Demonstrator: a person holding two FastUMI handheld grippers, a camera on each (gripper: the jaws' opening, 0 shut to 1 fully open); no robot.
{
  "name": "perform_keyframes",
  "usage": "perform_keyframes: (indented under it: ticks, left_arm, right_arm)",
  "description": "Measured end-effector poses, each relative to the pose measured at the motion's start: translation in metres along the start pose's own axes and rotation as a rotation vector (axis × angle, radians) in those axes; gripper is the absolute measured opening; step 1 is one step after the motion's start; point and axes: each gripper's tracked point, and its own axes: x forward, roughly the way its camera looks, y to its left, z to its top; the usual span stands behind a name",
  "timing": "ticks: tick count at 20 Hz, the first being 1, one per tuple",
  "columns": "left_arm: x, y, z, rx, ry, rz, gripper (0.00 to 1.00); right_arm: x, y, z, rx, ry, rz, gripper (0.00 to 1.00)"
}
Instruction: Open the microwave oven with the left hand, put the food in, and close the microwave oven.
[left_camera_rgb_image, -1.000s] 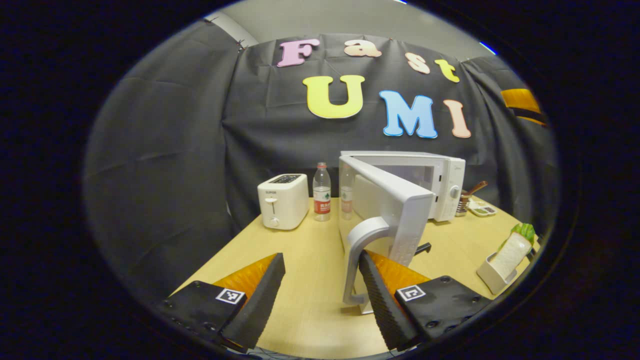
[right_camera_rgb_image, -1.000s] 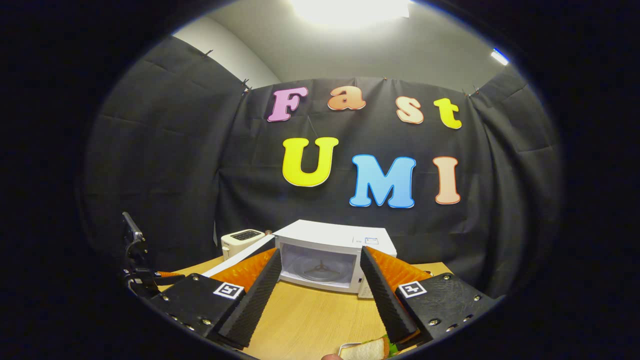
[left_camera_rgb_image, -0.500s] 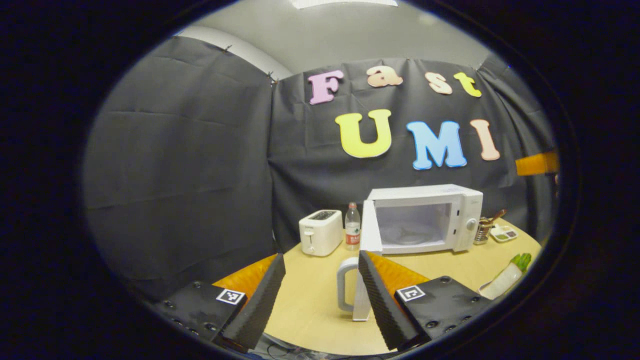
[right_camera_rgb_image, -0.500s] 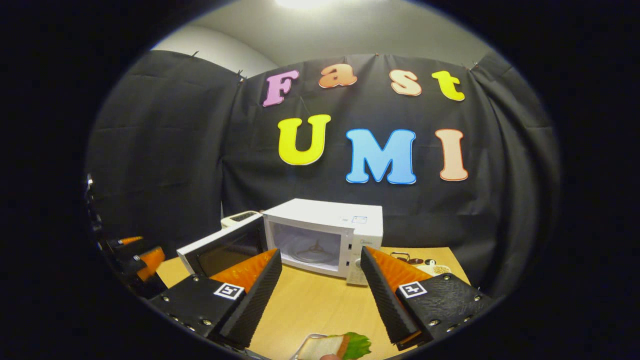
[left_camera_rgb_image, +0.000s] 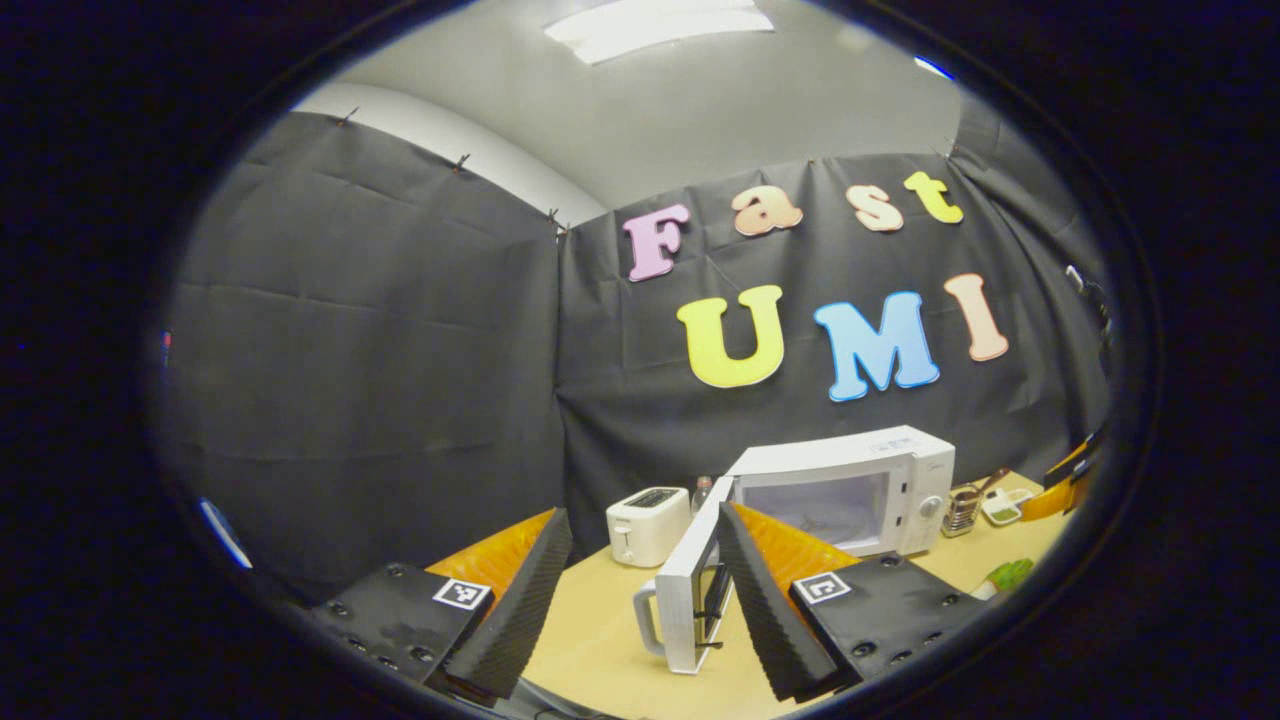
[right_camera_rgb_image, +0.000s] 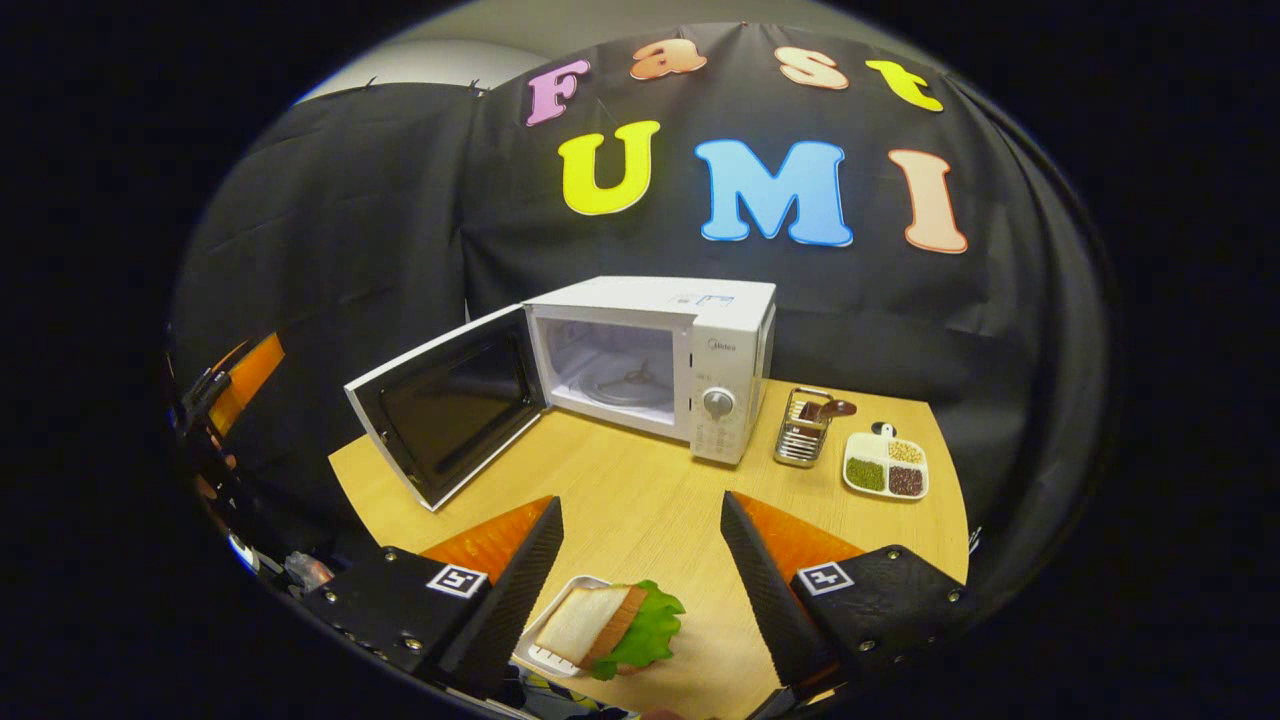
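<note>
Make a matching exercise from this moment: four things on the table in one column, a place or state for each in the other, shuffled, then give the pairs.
Things:
1. microwave door
2. sandwich
3. right gripper
4. utensil holder

Places or states:
A. on a white tray at the table's near edge
B. swung wide open
C. standing just right of the microwave
D. open, above the sandwich, holding nothing

Pairs: 1-B, 2-A, 3-D, 4-C
</note>
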Motion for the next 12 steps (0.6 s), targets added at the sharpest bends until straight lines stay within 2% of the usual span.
perform_keyframes:
  ticks: [1,3,4,12]
  left_arm:
    - [-0.004,-0.006,-0.001,0.001,0.004,-0.001,0.93]
    - [-0.013,-0.019,0.003,-0.008,0.008,-0.007,0.95]
    - [-0.019,-0.022,0.003,-0.010,0.009,-0.009,0.93]
    - [-0.038,-0.016,0.006,-0.021,0.025,0.021,0.94]
  right_arm:
    - [0.002,0.000,-0.009,0.007,0.024,0.011,0.96]
    - [0.005,0.004,-0.032,0.039,0.081,0.040,0.97]
    - [0.007,0.005,-0.042,0.069,0.109,0.051,0.97]
    - [0.013,0.006,-0.114,0.353,0.335,0.089,0.98]
